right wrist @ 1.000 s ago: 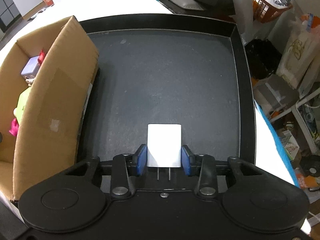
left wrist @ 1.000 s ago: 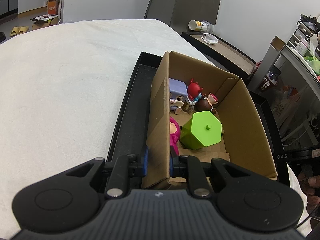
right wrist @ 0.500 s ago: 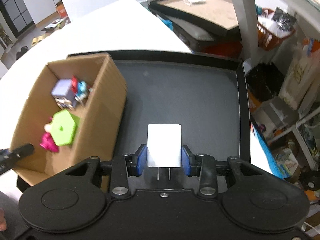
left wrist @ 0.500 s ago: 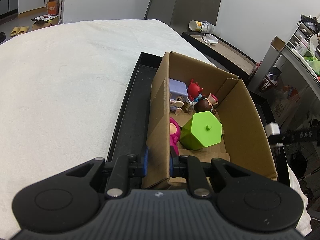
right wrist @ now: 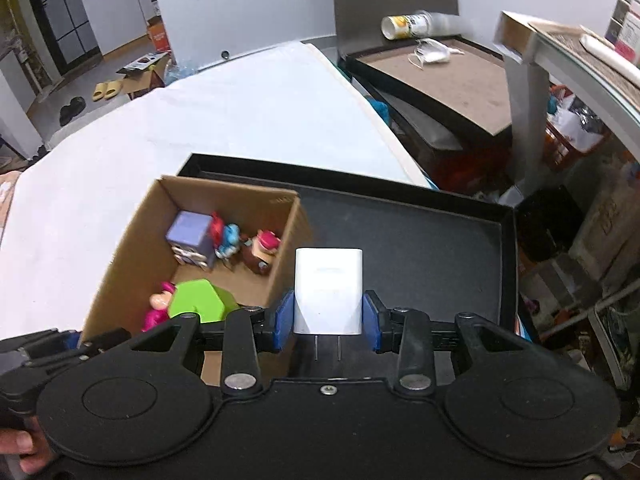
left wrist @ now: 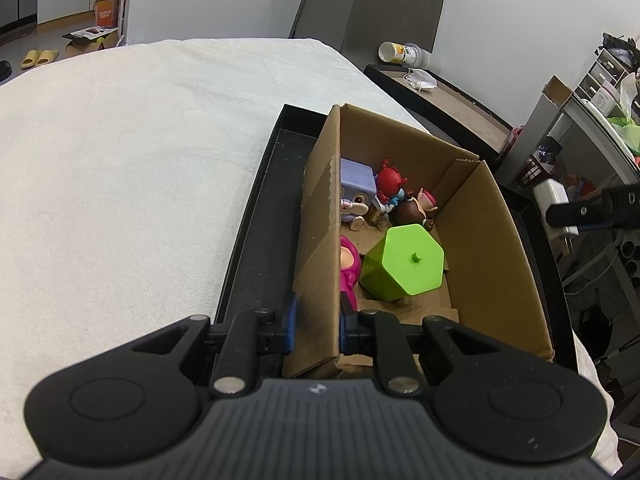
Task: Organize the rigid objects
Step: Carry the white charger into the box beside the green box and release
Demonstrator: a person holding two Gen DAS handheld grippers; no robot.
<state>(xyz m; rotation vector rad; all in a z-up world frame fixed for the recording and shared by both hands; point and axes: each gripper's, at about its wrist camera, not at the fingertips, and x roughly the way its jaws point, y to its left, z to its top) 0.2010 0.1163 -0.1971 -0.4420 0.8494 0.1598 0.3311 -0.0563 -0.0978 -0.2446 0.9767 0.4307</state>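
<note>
A cardboard box (left wrist: 484,236) (right wrist: 120,256) stands in a black tray (left wrist: 256,216) (right wrist: 420,236). It holds a green hexagonal block (left wrist: 404,262) (right wrist: 200,300), a pink figure (left wrist: 348,264), a purple cube toy (left wrist: 357,179) (right wrist: 190,232) and small red and brown figurines (left wrist: 404,196). My left gripper (left wrist: 316,320) is shut on the box's left wall. My right gripper (right wrist: 328,316) is shut on a white plug charger (right wrist: 329,290), held above the tray beside the box's right wall; the charger also shows in the left wrist view (left wrist: 554,210).
The tray lies on a white cloth-covered table (left wrist: 120,168). A second tray (right wrist: 440,76) with a tipped cup (right wrist: 404,24) and a mask sits behind. Shelves and clutter (left wrist: 592,120) stand to the right.
My right gripper has risen with the white charger and moved back, so the whole box now shows below it. My left gripper has held still on the box wall.
</note>
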